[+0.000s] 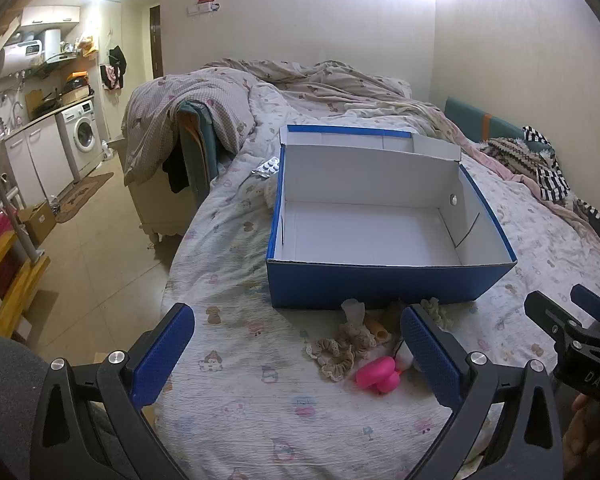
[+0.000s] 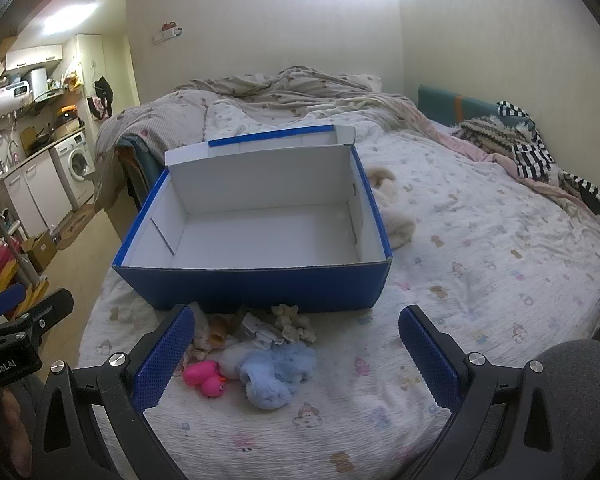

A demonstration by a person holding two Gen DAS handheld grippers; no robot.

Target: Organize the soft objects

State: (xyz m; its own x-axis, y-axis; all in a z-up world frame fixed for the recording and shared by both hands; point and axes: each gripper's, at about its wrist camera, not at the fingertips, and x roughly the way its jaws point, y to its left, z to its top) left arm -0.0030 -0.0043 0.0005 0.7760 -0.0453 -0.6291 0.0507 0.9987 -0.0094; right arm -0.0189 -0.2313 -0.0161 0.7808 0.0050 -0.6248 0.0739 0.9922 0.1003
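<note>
An open blue cardboard box (image 1: 392,284) (image 2: 252,284) with a white, empty inside sits on the bed. In front of it lies a small heap: a pink rubber duck (image 1: 378,376) (image 2: 204,378), a beige lace scrunchie (image 1: 332,354), a fluffy light-blue toy (image 2: 276,372), a cream ruffled scrunchie (image 2: 294,322) and a white clip (image 2: 260,330). My left gripper (image 1: 298,356) hangs open above the sheet, left of the heap, nothing between its fingers. My right gripper (image 2: 296,356) is open too, with the heap by its left finger (image 2: 166,354).
A cream plush (image 2: 392,212) lies right of the box, a pill blister (image 1: 267,167) at its far left corner. Rumpled duvet (image 1: 292,80) and striped clothes (image 2: 532,152) fill the bed's far side. The bed edge (image 1: 172,272) drops to a tiled floor on the left.
</note>
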